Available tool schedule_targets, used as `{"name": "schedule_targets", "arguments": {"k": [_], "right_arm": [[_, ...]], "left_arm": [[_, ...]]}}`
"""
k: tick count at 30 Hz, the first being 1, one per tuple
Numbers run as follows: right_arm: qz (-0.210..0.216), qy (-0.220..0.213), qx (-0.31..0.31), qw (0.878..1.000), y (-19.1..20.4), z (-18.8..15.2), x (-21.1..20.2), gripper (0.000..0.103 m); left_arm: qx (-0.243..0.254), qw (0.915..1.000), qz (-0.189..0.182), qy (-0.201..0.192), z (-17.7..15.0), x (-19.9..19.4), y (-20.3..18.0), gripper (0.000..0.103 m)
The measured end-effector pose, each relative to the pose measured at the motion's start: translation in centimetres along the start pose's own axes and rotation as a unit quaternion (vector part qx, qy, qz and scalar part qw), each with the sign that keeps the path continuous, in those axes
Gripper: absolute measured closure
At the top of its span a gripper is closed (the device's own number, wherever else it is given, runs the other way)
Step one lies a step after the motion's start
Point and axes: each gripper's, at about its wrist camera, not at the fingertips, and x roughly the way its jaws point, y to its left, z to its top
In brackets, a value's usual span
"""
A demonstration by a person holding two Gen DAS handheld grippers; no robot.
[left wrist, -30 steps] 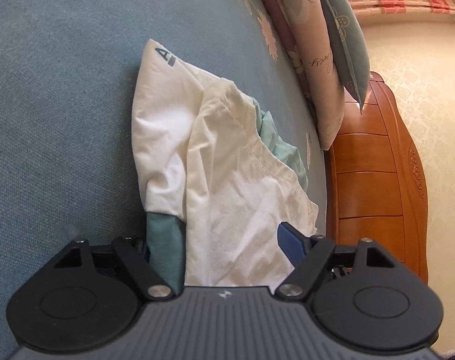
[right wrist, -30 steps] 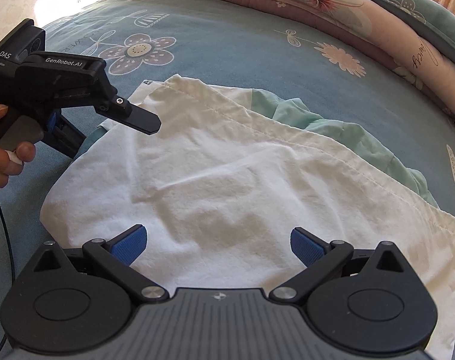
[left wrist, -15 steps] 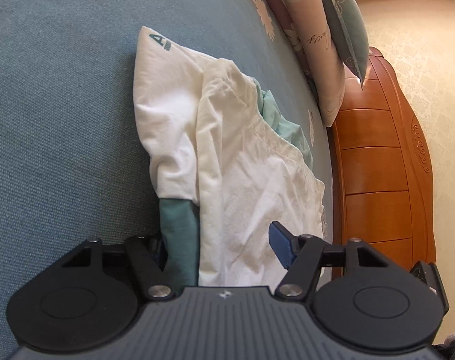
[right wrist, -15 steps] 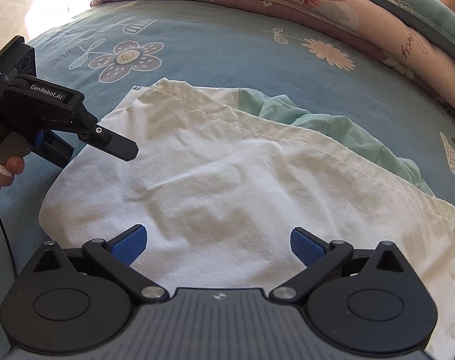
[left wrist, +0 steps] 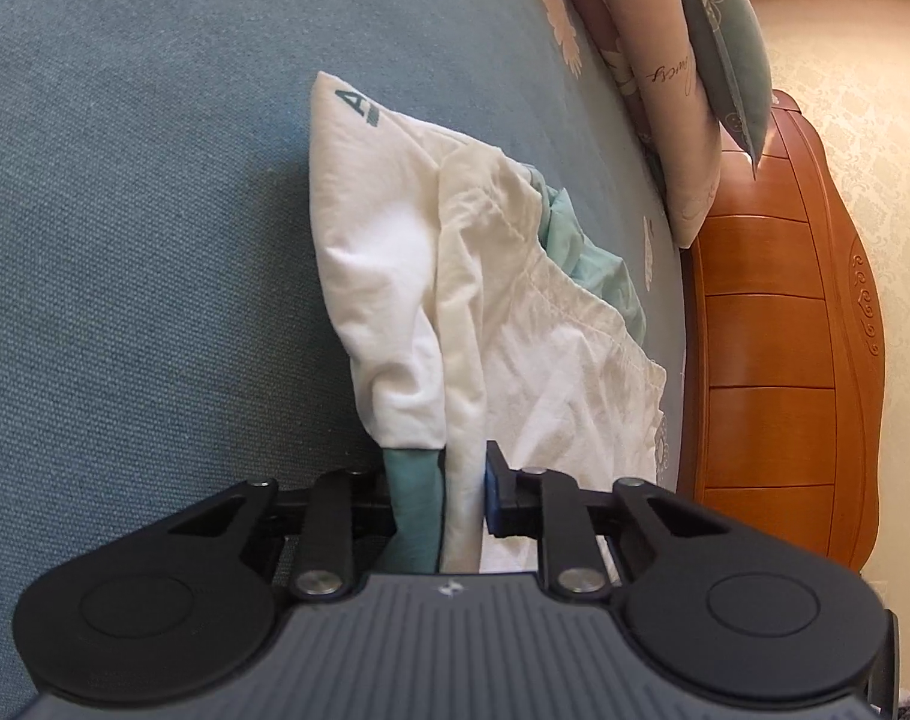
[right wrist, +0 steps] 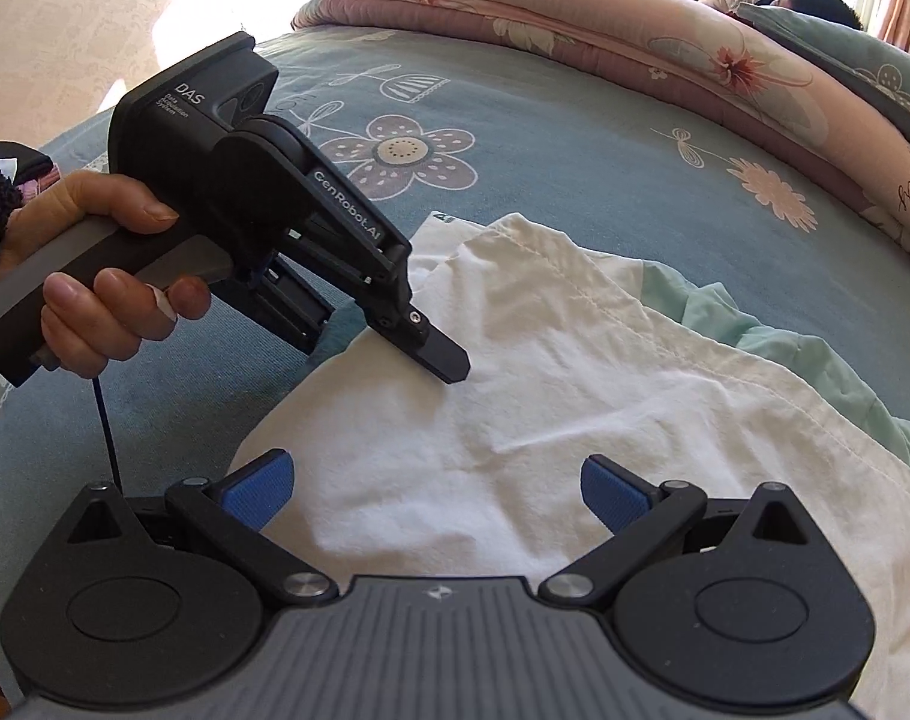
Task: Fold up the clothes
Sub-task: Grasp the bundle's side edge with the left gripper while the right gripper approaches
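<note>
A: Open room?
B: Plenty of bare bed point(left wrist: 125, 300) on the flower-print side; folded quilts point(right wrist: 574, 18) along the far edge, wooden footboard point(left wrist: 778, 330) past the end.
A: Garment?
B: White garment point(right wrist: 514, 420) with green trim, mid-bed, long axis parallel to the quilts.
A: Jaws?
B: Left gripper point(left wrist: 437, 504) closing on the sleeve edge, fabric between the pads; wider a second ago. Right gripper point(right wrist: 434, 489) spread wide above the cloth, gripping nothing, now nearer the left one.

the left gripper point(left wrist: 440, 495) fingers, wide apart before, are closing on the white shirt point(left wrist: 514, 324).
</note>
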Motion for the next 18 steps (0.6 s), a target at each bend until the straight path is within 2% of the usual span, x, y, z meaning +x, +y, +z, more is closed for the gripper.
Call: {"name": "schedule_targets", "arguments": {"k": [3, 7, 12, 18], "right_arm": [[0.011, -0.016, 0.006, 1.0, 2.3, 1.2, 0.7, 0.0], [-0.004, -0.018, 0.014, 1.0, 4.9, 2.1, 2.0, 0.0], [-0.059, 0.013, 0.038, 0.997, 5.6, 2.1, 4.3, 0.0], [-0.164, 0.05, 0.058, 0.983, 5.7, 2.5, 6.5, 0.004]], "left_arm": [[0.001, 0.9999, -0.005, 0.009, 0.3, 0.1, -0.5, 0.083], [0.021, 0.9992, -0.019, 0.028, 0.7, 0.0, -1.3, 0.083], [0.032, 0.9973, -0.038, 0.055, 1.3, -0.1, -1.3, 0.083], [0.035, 0.9962, -0.042, 0.068, 1.3, 0.0, -0.7, 0.082]]}}
